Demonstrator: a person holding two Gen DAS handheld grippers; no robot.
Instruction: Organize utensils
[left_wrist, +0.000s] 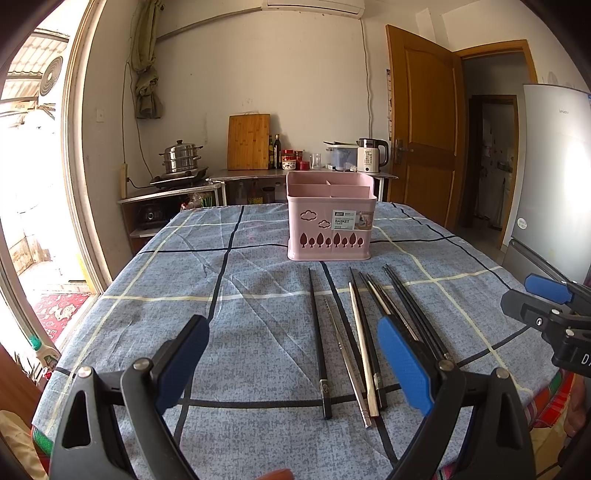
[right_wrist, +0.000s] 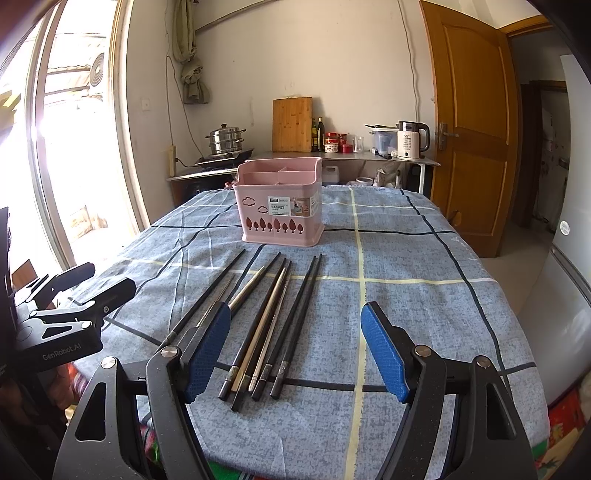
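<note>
Several chopsticks (left_wrist: 354, 332), black and metal, lie side by side on the blue checked tablecloth, also seen in the right wrist view (right_wrist: 266, 325). A pink divided utensil basket (left_wrist: 330, 218) stands behind them, empty as far as shows; it is also in the right wrist view (right_wrist: 280, 201). My left gripper (left_wrist: 291, 332) is open and empty above the near ends of the chopsticks. My right gripper (right_wrist: 295, 317) is open and empty just right of the chopsticks; it also shows at the right edge of the left wrist view (left_wrist: 543, 299).
The table (left_wrist: 221, 332) has its front edge close to me. Behind it stands a counter with a steamer pot (left_wrist: 181, 157), cutting board (left_wrist: 248, 142), bottles and a kettle (left_wrist: 371, 155). A fridge (left_wrist: 554, 177) and door stand right, a bright window left.
</note>
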